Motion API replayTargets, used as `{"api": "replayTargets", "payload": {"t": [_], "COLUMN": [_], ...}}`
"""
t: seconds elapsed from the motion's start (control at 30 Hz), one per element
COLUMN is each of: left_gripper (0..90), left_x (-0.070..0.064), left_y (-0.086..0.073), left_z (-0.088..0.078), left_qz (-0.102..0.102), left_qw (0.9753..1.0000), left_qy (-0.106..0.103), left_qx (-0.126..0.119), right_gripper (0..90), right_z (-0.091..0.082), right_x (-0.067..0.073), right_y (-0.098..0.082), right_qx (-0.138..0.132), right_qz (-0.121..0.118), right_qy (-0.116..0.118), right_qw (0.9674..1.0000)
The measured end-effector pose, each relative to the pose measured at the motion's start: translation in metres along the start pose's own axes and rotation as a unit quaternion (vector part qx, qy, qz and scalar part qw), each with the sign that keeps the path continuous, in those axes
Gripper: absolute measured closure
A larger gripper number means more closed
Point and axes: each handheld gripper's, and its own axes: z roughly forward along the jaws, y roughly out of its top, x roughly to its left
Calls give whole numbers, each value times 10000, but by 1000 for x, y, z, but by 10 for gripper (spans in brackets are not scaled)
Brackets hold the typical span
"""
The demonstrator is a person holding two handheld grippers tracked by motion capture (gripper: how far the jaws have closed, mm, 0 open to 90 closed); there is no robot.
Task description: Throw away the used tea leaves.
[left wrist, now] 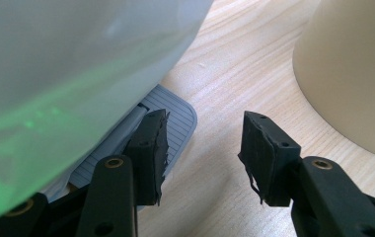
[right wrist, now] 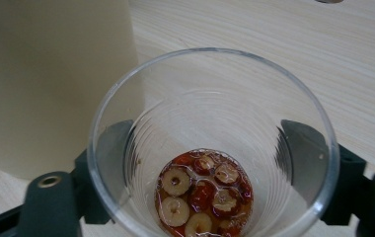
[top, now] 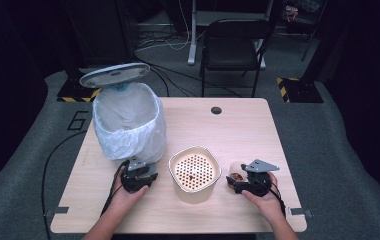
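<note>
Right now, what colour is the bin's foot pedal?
Grey, ribbed foot pedal; left gripper view shows it best.

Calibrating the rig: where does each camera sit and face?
High view: above near side, facing forward-down on table; forearms, left gripper, right gripper show.
Left gripper view: on that gripper, along its open jaws toward bin pedal.
Right gripper view: on that gripper, into cup between its jaws.
All share the cream pot.
</note>
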Motion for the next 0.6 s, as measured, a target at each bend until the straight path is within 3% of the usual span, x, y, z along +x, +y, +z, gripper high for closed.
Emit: {"api": "replayTargets", "payload": {"t": [0.47, 0.6], "left_gripper": [532, 532], "left_x": [0, 0], "left_y": [0, 0], "left_z": [0, 0], "left_qz": [12, 11], "left_qw": [10000, 10000], "left_qy": [1, 1], "left_qx": [6, 5], "right_gripper": [426, 464], "right_z": [-1, -2], "right_x": [-4, -5], "right_y": [-1, 2], "right_qx": [16, 71], "right_qz": [-28, -151], "right_qy": [51, 111], "right_qw": [10000, 9998]}}
